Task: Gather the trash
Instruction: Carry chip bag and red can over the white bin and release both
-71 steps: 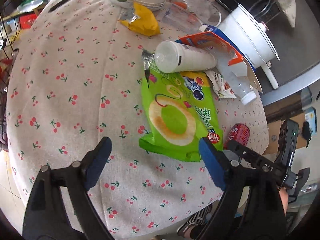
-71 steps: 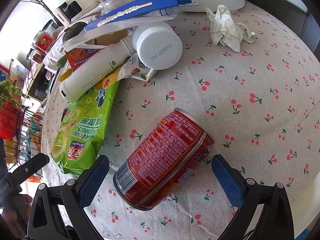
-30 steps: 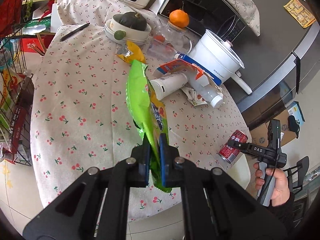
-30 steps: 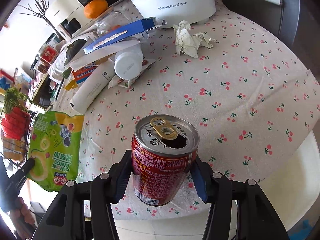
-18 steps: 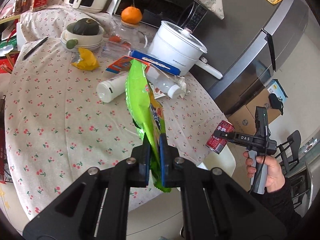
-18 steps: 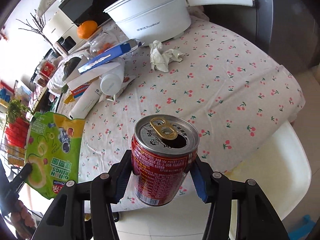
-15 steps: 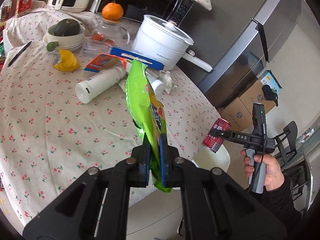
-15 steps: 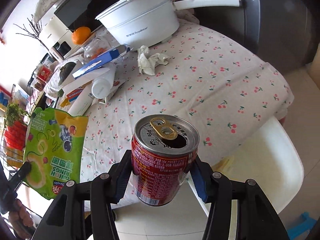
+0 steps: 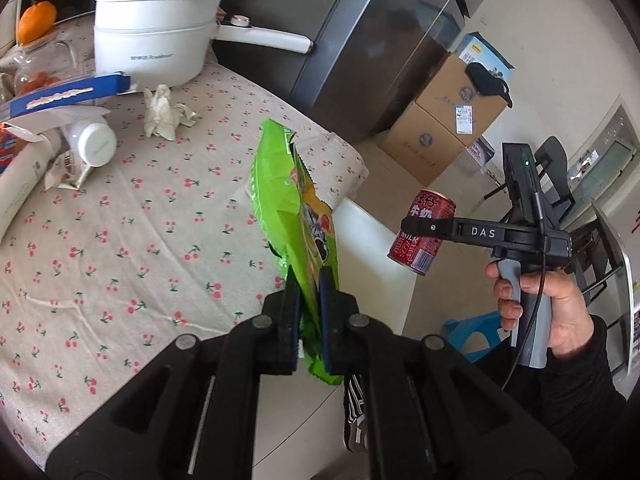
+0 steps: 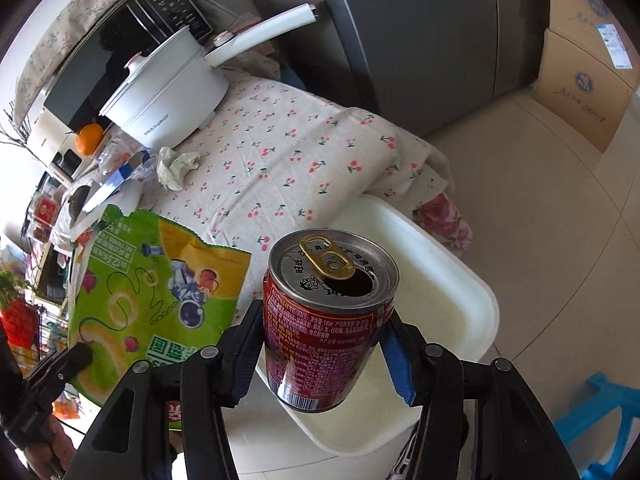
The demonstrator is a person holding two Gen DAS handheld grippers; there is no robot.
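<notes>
White electric pot [image 9: 154, 54] with long handle on cherry-print tablecloth [image 9: 132, 224]; orange [image 9: 36, 22] atop glass jar [image 9: 40, 70]. Cardboard boxes [image 9: 444, 120] on floor by fridge [image 9: 360, 40]. White chair seat [image 10: 436, 308], blue stool [image 10: 600, 420].

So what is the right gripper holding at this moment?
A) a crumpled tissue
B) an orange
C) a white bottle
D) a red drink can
D: the right gripper is clamped on the red drink can, upright with its opened top showing, off the table's edge; the left gripper pinches the green snack bag.
</notes>
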